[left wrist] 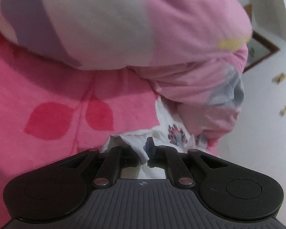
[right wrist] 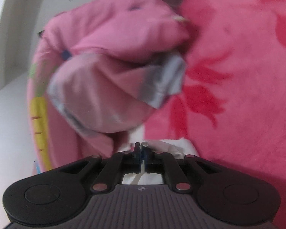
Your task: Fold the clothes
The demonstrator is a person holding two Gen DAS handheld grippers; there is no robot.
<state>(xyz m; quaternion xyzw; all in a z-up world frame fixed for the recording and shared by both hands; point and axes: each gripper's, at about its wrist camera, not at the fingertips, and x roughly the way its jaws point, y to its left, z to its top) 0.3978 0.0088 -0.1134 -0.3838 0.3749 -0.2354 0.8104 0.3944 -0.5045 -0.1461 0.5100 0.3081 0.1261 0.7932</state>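
Note:
A white garment with a small dark floral print lies on a pink blanket. In the left wrist view, a fold of the garment drapes over and between the fingers of my left gripper, which is shut on it. In the right wrist view, a thin curled edge of the same white garment stands pinched between the narrow fingers of my right gripper. Both grippers sit low over the blanket. The rest of the garment is hidden under the gripper bodies.
A bulky pink, white and grey quilt bundle is heaped just beyond the garment and fills the left of the right wrist view. A white wall with a framed picture stands at the right.

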